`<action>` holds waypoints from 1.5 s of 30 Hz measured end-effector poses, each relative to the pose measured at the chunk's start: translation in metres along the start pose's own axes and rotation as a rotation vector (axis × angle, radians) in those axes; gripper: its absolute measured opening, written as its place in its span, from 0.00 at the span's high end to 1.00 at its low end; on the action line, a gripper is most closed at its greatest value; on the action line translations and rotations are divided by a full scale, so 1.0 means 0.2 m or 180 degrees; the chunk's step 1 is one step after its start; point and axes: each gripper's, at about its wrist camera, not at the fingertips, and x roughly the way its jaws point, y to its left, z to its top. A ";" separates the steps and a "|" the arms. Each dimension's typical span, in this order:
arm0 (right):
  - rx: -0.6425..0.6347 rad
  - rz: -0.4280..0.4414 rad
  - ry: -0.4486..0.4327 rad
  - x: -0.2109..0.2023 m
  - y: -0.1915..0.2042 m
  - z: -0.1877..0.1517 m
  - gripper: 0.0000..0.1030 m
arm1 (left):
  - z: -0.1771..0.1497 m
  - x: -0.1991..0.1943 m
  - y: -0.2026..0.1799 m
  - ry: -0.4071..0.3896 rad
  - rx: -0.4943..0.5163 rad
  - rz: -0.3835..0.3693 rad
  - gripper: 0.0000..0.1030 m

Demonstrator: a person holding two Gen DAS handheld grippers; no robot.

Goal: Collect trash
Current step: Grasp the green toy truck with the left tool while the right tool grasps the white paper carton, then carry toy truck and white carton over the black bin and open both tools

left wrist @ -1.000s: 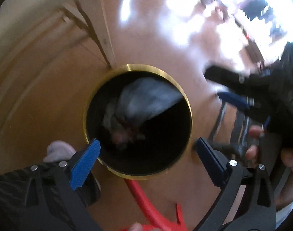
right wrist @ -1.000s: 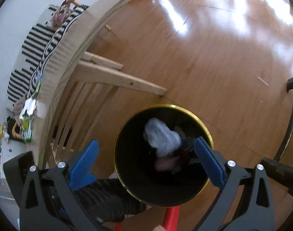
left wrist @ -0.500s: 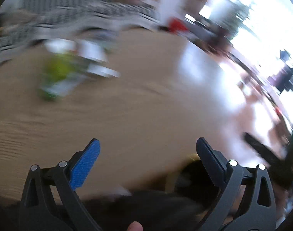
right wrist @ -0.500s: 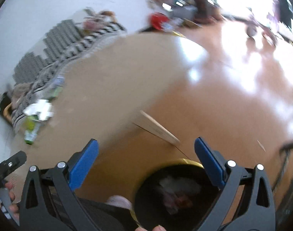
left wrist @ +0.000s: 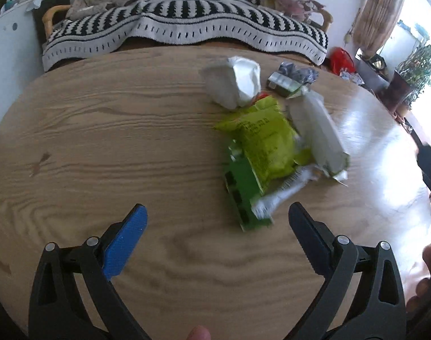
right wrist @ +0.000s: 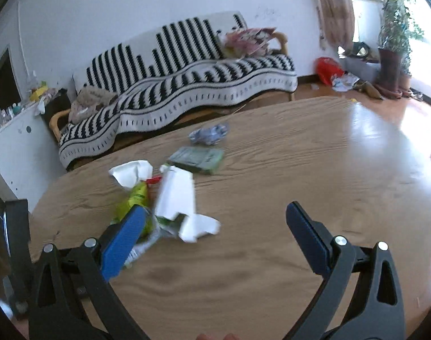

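Both cameras swung up from the black bin on the floor a second ago and now face the desk (left wrist: 102,130). Left gripper (left wrist: 215,221) and right gripper (right wrist: 215,221) hang wide open, holding nothing. Trash sits just ahead: a green packet (left wrist: 260,144), white carton (left wrist: 320,130), crumpled paper (left wrist: 235,82) (all overlapping). Risk I'd guess: pinching one wrapper drags its neighbours off the edge.

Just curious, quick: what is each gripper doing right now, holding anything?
Left gripper: open, holding nothing.
Right gripper: open, holding nothing.
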 end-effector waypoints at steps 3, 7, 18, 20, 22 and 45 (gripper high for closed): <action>-0.0084 -0.0056 0.0101 0.18 0.09 0.03 0.07 | 0.03 0.08 0.10 -0.0017 -0.0103 -0.0022 0.06; -0.0190 -0.0192 0.0180 0.39 0.16 0.05 0.07 | 0.04 0.10 0.20 -0.0014 -0.0124 0.0122 0.06; -0.0215 -0.0095 0.0501 0.59 0.08 -0.01 0.07 | 0.11 0.18 0.24 -0.0092 0.0241 0.0249 0.06; -0.0134 0.0021 0.0563 0.59 0.06 -0.02 0.13 | 0.11 0.18 0.25 -0.0113 0.0227 0.0275 0.06; -0.0140 0.0117 0.0629 0.59 0.05 -0.03 0.34 | 0.12 0.19 0.24 -0.0120 0.0247 0.0269 0.06; 0.0025 0.0375 0.0313 0.38 0.02 -0.04 0.73 | 0.13 0.10 0.23 -0.0370 0.0330 -0.0063 0.84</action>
